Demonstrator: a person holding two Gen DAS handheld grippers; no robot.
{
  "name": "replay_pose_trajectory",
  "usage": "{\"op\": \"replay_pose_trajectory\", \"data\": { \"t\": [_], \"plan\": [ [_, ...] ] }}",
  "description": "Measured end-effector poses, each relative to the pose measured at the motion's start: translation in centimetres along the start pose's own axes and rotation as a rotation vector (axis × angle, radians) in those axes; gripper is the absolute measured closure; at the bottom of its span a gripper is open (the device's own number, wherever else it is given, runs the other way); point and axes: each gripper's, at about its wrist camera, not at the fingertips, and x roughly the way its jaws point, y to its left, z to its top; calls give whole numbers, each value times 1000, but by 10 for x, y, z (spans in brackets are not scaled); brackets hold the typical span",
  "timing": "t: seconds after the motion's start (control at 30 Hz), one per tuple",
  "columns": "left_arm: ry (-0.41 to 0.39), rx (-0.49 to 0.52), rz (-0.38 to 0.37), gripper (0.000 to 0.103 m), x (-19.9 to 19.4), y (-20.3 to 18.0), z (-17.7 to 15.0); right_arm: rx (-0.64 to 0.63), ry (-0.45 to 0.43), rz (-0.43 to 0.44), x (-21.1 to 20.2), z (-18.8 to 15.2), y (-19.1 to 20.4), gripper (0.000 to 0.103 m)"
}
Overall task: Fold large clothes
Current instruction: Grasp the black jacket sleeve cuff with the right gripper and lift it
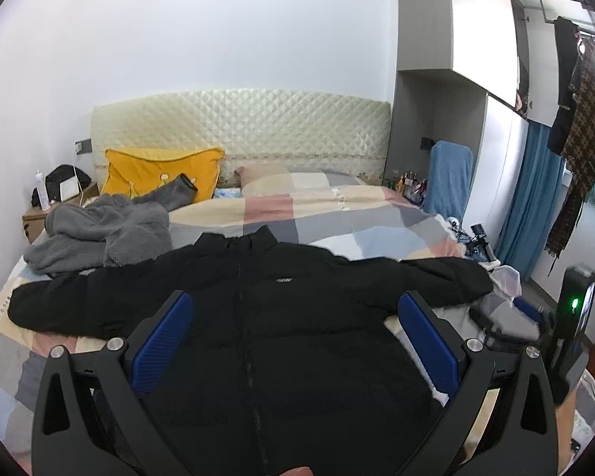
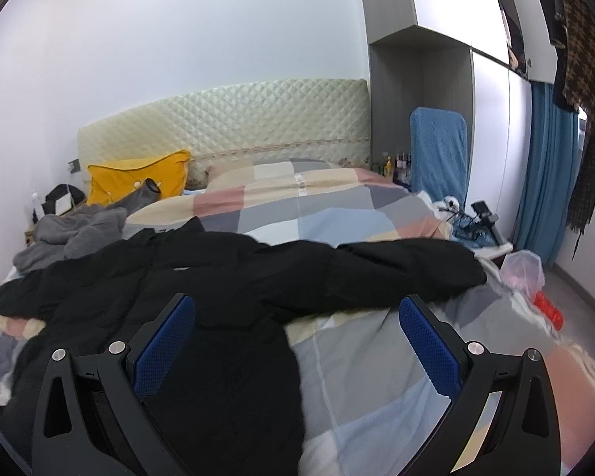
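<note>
Bedroom; bed with patchwork quilt (image 1: 337,218), quilted headboard (image 1: 242,127). Black jacket (image 1: 265,317) spread flat front-up on quilt, sleeves out. Grey fleece (image 1: 99,234) beside it. Left gripper (image 1: 295,341), right gripper (image 2: 297,345): both spread wide above jacket, empty.

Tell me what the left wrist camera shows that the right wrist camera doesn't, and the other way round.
Only the left wrist view shows the black jacket's chest logo, its front zipper and a device with a green light. Only the right wrist view shows a red object on the floor. Both show the spread black jacket, grey fleece, yellow pillow and open tongs: left, right.
</note>
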Motion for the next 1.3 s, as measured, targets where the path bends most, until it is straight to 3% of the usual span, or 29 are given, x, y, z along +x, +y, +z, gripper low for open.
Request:
{"op": "replay_pose_trajectory", "data": {
  "t": [0.13,0.33,0.6,0.83,0.97,1.03,1.3],
  "plan": [
    [26,11,47,0,21,17,-15,26,19,-36,26,4,-14,0],
    [42,26,101,0,44,40,-35,113,38,-8,53,9,-41,0],
    [87,-18,101,0,64,65,-65,174,103,-103,100,0,-78,0],
    [130,-53,114,0,79,77,-88,314,148,-109,138,-17,-123,0],
    [178,-82,103,0,90,82,-102,475,167,-51,152,-32,-163,12],
    [189,-84,99,0,92,80,-106,545,183,-32,158,-43,-180,23],
    [207,-73,102,0,102,73,-111,689,213,-14,182,-70,-241,25]
  ]
}}
